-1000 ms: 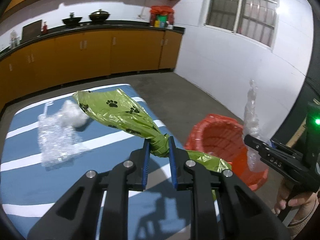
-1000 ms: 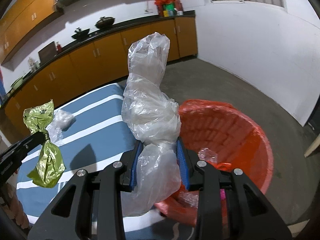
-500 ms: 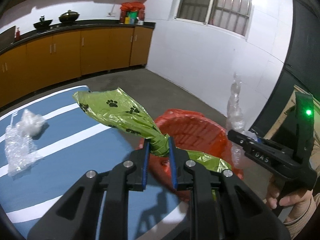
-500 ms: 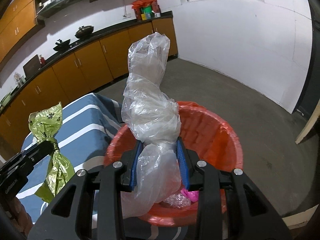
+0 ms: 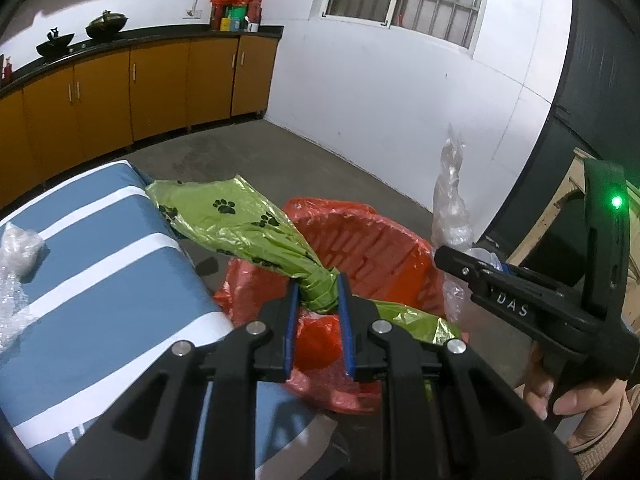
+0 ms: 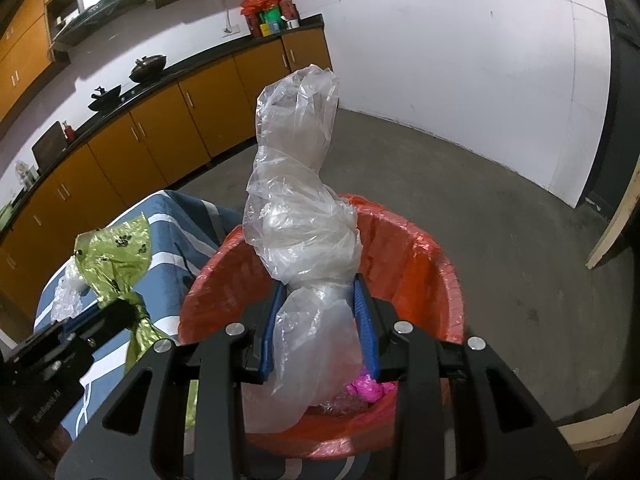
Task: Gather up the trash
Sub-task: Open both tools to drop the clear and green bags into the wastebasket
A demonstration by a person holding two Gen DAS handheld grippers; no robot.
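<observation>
Holding: left tool [image 5: 318,300] clamped on the twisted neck of green bag [image 5: 236,220]; right tool [image 6: 318,308] pinching clear bag [image 6: 300,200], both over red bin [image 6: 420,252]
Risk: light film may cling to a pad, or drift past the rim
Materials: crinkly thin plastic; bin lined with glossy red film
Left behind: bubble wrap [image 5: 16,280] on striped counter [image 5: 104,280]

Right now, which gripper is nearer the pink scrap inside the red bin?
Right. The right gripper, shut on the clear bag, hangs directly above the pink scrap. The left gripper holds the green bag nearer the bin's table-side rim.
</observation>
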